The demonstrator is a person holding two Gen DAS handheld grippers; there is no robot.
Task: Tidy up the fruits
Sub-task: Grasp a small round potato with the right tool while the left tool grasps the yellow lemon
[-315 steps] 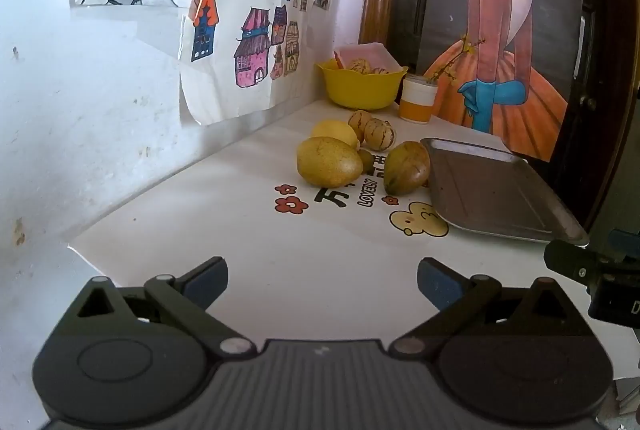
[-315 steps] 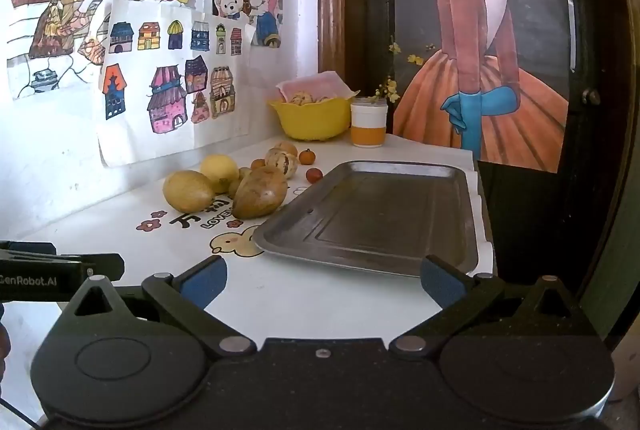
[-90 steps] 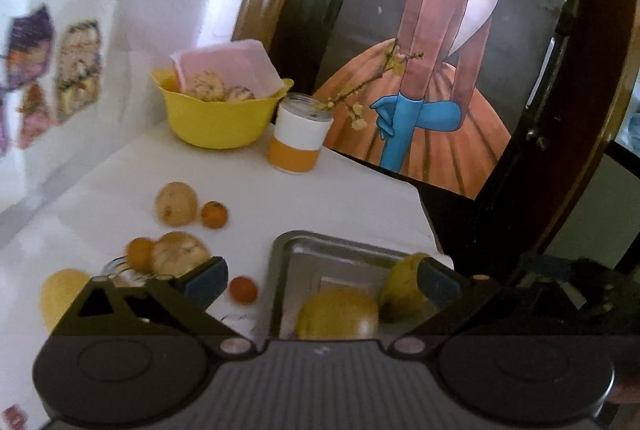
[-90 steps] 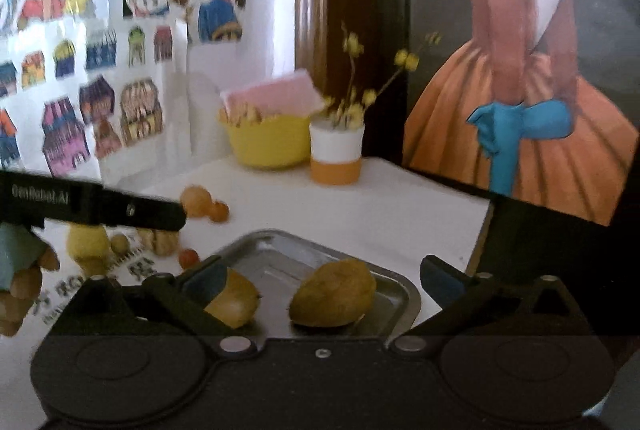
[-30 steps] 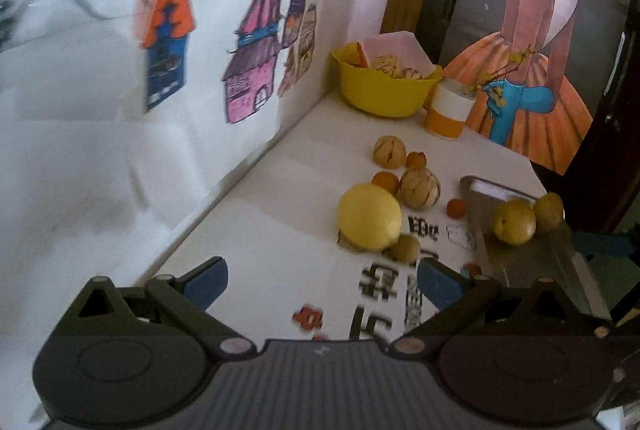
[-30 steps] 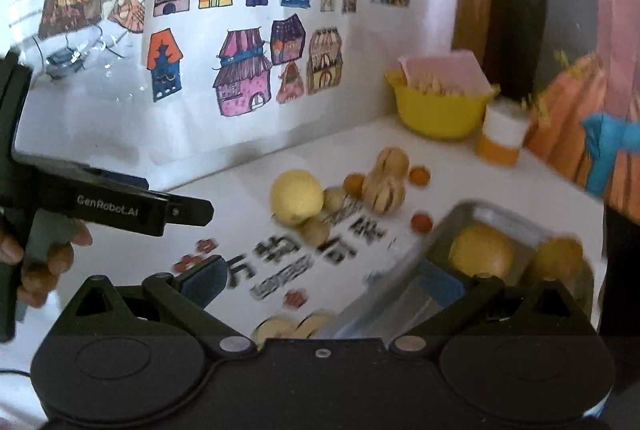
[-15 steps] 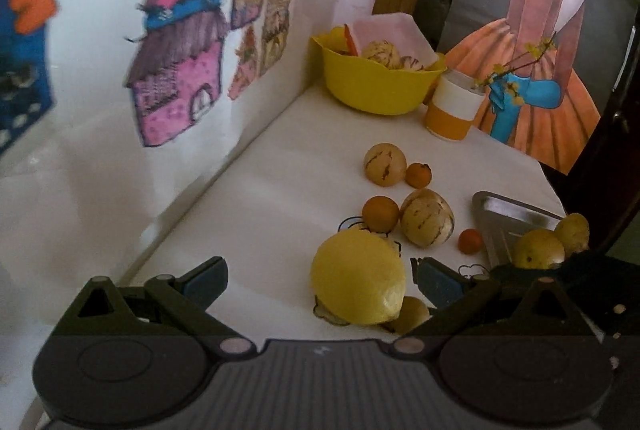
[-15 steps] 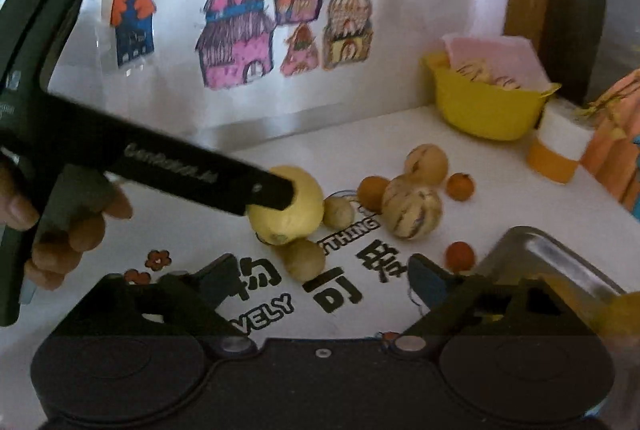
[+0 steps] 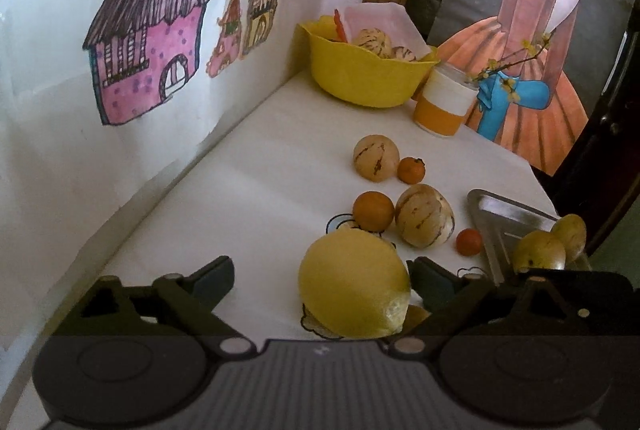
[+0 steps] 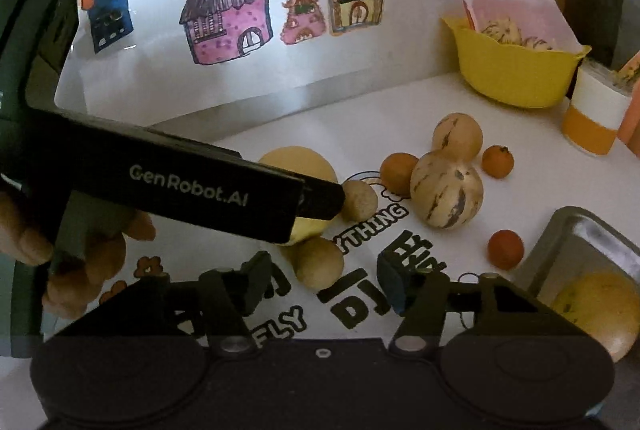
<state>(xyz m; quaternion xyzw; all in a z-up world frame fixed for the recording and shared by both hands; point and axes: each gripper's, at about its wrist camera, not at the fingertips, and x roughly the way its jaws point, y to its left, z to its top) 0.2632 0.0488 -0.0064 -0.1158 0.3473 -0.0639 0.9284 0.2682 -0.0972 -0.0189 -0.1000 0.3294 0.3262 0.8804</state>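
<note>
**Two fruits trayed, the rest loose on the desk**

Two yellowish fruits (image 9: 538, 256) lie in the metal tray (image 9: 504, 214) at the desk's right edge. Left claw (image 9: 320, 280) spread wide around the big lemon (image 9: 352, 294), right pad touching or nearly so, not yet clamped. Right claw (image 10: 324, 280) open and empty, just over a small brown fruit (image 10: 320, 262).

Left to move, I judge: lemon, two striped melons (image 9: 424, 220), small oranges (image 9: 372, 210). Yellow bowl (image 9: 360, 74) and cup (image 9: 444, 102) stand at the far corner, clear of the route.

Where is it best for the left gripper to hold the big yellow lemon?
Probably across the widest middle of the big yellow lemon, coming level from the near side. It sits between the open fingers of the left gripper; its nubby end points toward the camera.
</note>
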